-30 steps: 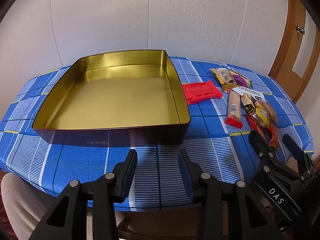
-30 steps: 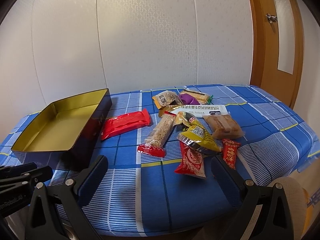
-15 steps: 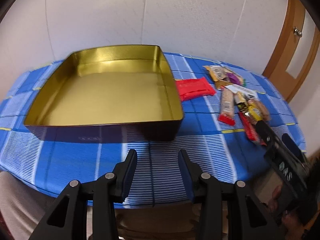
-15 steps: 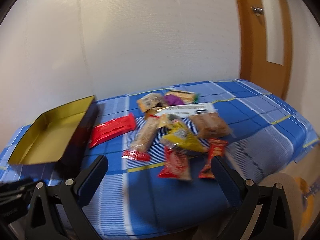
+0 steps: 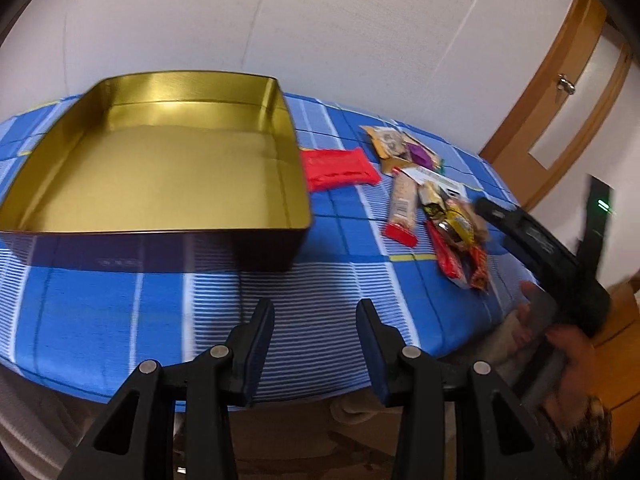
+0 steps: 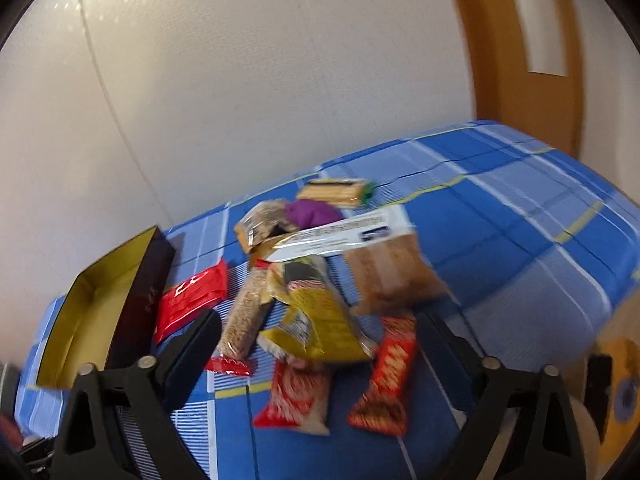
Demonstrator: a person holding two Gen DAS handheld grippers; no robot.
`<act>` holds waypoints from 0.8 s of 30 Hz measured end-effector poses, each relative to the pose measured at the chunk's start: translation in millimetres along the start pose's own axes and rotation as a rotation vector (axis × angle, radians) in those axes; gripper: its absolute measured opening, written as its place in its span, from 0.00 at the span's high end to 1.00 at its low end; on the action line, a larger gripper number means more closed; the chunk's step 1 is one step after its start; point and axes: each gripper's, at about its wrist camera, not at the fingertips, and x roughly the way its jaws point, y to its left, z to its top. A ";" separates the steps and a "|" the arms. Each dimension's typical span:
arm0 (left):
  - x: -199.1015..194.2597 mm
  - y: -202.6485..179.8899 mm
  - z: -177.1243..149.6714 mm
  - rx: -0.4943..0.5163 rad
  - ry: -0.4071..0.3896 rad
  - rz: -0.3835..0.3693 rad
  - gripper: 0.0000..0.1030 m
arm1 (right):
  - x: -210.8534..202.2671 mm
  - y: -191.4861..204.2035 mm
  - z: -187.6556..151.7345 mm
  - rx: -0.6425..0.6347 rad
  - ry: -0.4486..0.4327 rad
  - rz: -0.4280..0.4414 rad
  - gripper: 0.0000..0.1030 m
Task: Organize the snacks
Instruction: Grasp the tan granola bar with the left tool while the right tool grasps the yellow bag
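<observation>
Our right gripper (image 6: 320, 320) hangs over the snack pile, jaws closing with nothing pinched yet; the yellow packet (image 6: 320, 320) and two red packets (image 6: 296, 396) lie beneath it. Our left gripper (image 5: 315, 322) is part open and empty over the blue checked cloth (image 5: 120, 312), in front of the gold tin (image 5: 160, 172), which holds no snacks

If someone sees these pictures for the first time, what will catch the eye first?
First the big gold tin, empty, on the left of the blue checked cloth. Then the heap of bright snack packets to its right, with a flat red packet lying beside the tin.
</observation>
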 end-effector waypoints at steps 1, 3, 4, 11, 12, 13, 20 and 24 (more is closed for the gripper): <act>1.6 -1.3 0.2 0.006 0.007 -0.011 0.58 | 6.6 0.1 1.8 -0.007 0.018 0.004 0.21; 3.3 -4.4 0.1 0.023 0.016 -0.014 0.58 | 23.7 -1.8 4.3 -0.006 0.059 0.013 0.27; 3.2 -6.2 -0.7 0.035 0.018 -0.010 0.58 | 29.8 -2.9 4.6 0.001 0.074 0.023 0.29; 6.6 -20.6 4.0 0.125 0.018 -0.001 0.58 | 53.6 -11.5 1.8 0.014 0.106 0.039 0.30; 8.0 -23.2 4.9 0.140 0.020 0.001 0.58 | 54.2 -12.7 1.1 0.012 0.102 0.037 0.37; 9.9 -26.0 6.4 0.156 0.025 0.005 0.58 | 54.3 -12.8 0.8 0.007 0.094 0.036 0.47; 27.7 -47.7 26.0 0.208 0.043 0.012 0.58 | 43.7 -20.4 0.9 0.016 0.016 0.029 0.74; 45.3 -66.3 41.2 0.247 0.050 0.017 0.58 | 36.2 -21.8 2.3 0.008 -0.026 0.002 0.88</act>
